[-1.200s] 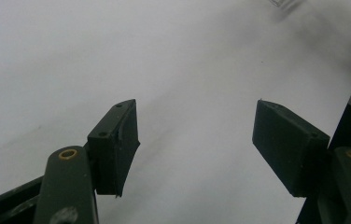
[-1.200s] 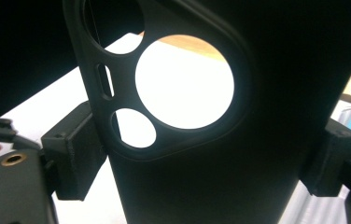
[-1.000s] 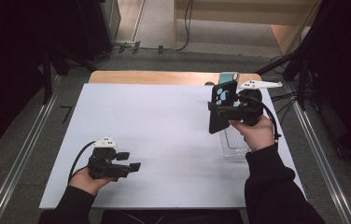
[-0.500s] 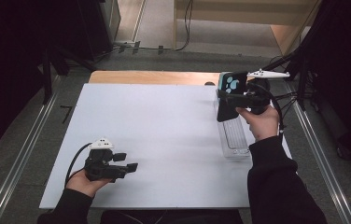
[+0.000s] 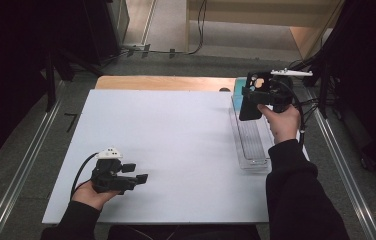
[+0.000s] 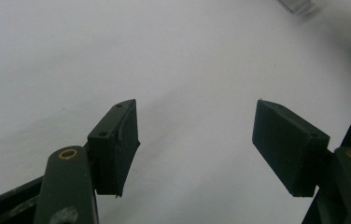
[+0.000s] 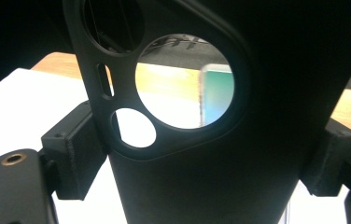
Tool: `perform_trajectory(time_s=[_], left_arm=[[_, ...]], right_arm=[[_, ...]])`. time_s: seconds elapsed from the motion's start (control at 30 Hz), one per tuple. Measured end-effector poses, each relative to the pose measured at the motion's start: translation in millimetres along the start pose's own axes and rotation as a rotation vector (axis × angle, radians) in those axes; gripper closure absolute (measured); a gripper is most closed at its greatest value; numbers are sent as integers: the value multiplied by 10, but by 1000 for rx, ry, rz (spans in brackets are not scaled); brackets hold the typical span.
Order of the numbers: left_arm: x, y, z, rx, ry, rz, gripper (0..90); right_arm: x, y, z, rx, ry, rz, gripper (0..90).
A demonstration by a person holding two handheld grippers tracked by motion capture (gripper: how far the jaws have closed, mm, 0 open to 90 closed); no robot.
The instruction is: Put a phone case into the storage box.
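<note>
1. Step in hand: the right tongs (image 5: 252,102) grip a black phone case (image 5: 251,98) by its two side edges and carry it upright above the far end of the clear tray (image 5: 250,145), near a teal object (image 5: 238,88) at the counter's (image 5: 176,130) far edge.
2. The left tongs (image 5: 135,171) rest low over the counter's near left area, jaws wide apart and empty.
3. Next move, as judged: lower the case onto the tray or the teal object, keeping it level, then release the grip.

White tabletop (image 5: 176,150) on wooden table (image 5: 166,82); grey floor (image 5: 171,25); dark surroundings; metal rails (image 5: 21,170).
</note>
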State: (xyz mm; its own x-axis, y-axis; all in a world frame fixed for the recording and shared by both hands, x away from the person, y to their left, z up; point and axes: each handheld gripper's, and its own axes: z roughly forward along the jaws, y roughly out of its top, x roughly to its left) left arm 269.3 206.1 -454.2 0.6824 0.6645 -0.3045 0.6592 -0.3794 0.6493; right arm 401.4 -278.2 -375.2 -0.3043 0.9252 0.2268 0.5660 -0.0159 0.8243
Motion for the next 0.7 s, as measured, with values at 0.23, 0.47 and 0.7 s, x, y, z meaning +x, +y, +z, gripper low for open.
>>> perform_trajectory(time_s=[0.23,0.47,0.7], left_arm=[[8,11,27,3,0,-4,316],[-5,19,62,7,-5,3,316],[-26,13,96,18,-10,13,316]], right_arm=[[-119,-10,223,-1,-43,11,139],[-183,-65,507,39,-74,17,138],[-254,-136,725,84,-89,30,136]])
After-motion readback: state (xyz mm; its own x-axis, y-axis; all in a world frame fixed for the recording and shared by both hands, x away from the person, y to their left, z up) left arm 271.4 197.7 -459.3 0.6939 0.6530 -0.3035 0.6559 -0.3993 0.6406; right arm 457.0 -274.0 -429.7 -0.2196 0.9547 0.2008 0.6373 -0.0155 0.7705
